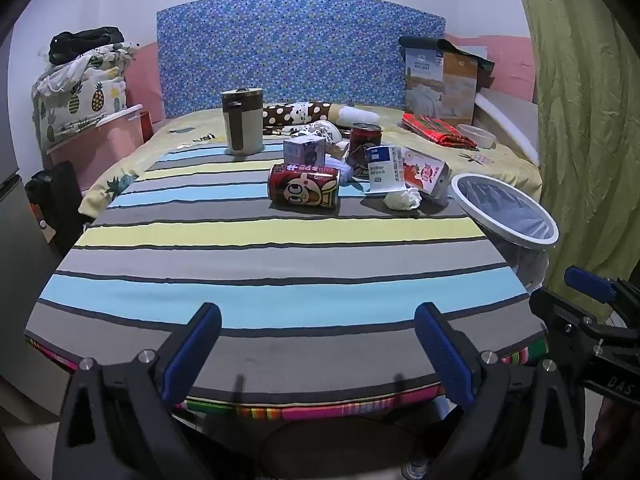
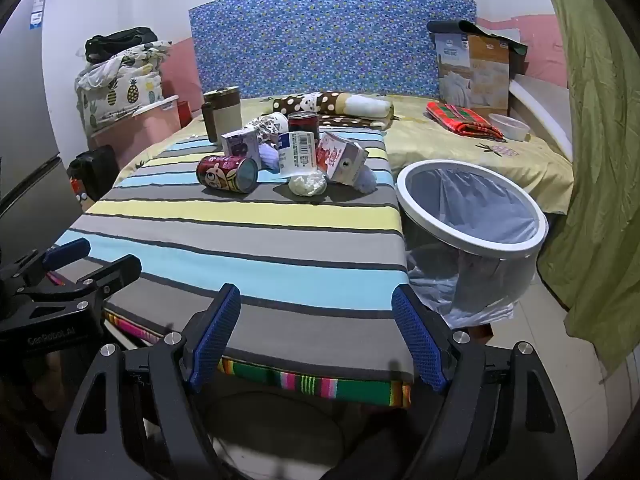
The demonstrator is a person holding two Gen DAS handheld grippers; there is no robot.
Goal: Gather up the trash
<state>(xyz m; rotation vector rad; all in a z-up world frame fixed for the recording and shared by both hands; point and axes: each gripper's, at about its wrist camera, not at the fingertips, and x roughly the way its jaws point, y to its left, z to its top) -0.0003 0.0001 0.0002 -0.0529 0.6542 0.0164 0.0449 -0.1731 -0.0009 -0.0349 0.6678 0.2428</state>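
A heap of trash lies at the far end of the striped table (image 1: 280, 280): a red cartoon can on its side (image 1: 304, 186) (image 2: 227, 174), an upright red can (image 1: 365, 138) (image 2: 303, 124), a white-blue carton (image 1: 382, 170) (image 2: 295, 152), a red-white carton (image 1: 426, 174) (image 2: 342, 156), a small purple box (image 1: 304, 150) (image 2: 240, 144) and a crumpled tissue (image 1: 402, 199) (image 2: 307, 184). A white-rimmed bin with a liner (image 1: 506, 210) (image 2: 472, 208) stands right of the table. My left gripper (image 1: 318, 320) and right gripper (image 2: 316, 300) are open and empty over the near table edge.
A beige-brown thermos jug (image 1: 242, 120) (image 2: 222, 114) stands behind the trash. A bed with a dotted pillow (image 1: 296, 114), red plaid cloth (image 2: 464, 122) and a bowl (image 2: 510, 126) lies beyond. A green curtain (image 2: 592, 160) hangs at right, a fridge (image 2: 24, 160) at left.
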